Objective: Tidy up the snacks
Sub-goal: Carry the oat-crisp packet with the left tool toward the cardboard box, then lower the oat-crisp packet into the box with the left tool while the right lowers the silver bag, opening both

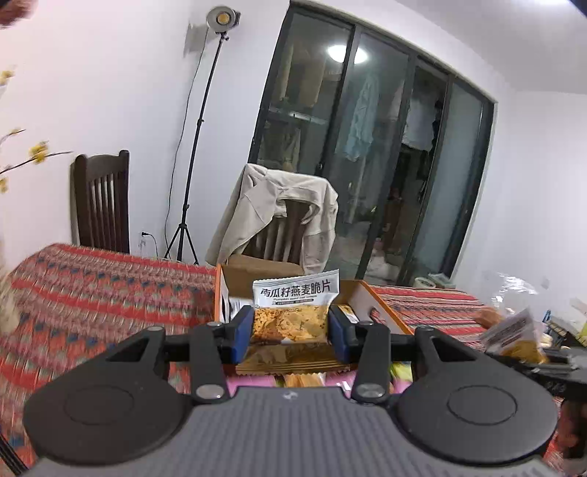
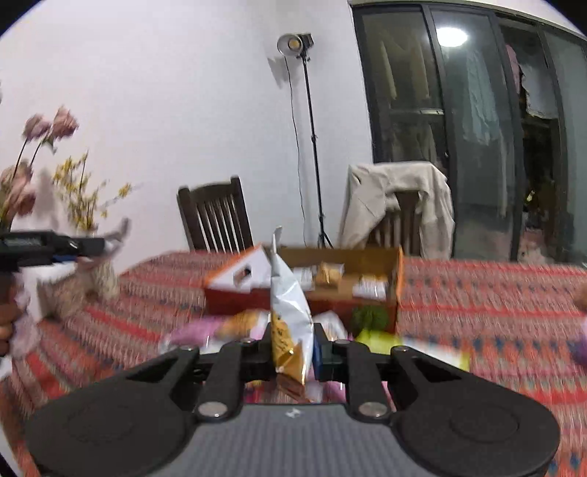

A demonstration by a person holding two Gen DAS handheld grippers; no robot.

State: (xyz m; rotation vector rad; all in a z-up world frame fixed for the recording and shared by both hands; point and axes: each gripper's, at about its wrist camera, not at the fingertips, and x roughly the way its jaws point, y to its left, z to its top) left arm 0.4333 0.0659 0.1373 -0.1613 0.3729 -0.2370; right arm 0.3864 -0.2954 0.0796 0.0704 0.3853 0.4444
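Between my left gripper's point(image 1: 290, 335) blue pads sits a flat snack packet point(image 1: 293, 312), squeezed from both sides. Its white top says "南瓜籽燕麦脆片", and a line of small English print under that is too tiny for me to read. Its clear window shows yellow crisps, and its gold bottom edge hangs down past my fingers.

My right gripper point(image 2: 293, 348) is pinched tight on a second packet point(image 2: 291, 315), and this one faces me edge-on, so I see only a thin white and gold strip and cannot read any words on it.

Under both grippers lie more snacks point(image 2: 238, 324) on the table, pink, yellow and green ones, but they are smeared with blur and partly hidden behind my black gripper frames. I cannot tell what they are.

Past them stands an open cardboard box point(image 2: 367, 257) with orange edges. A few small packets point(image 2: 330, 273) lie inside it, too fuzzy to read. My held packet covers part of the box in the left view.

All of this sits on a red patterned tablecloth point(image 1: 91, 286).

At the left edge of the right view, the other gripper pokes in with a bit of a hand, cut off by the frame.

Farther back are two dark wooden chairs point(image 2: 216, 220), one with a beige jacket point(image 1: 279, 205) draped over it, a lamp on a tall stand point(image 1: 220, 16), blurry flowers point(image 2: 51, 124), and dark glass doors point(image 1: 367, 146).
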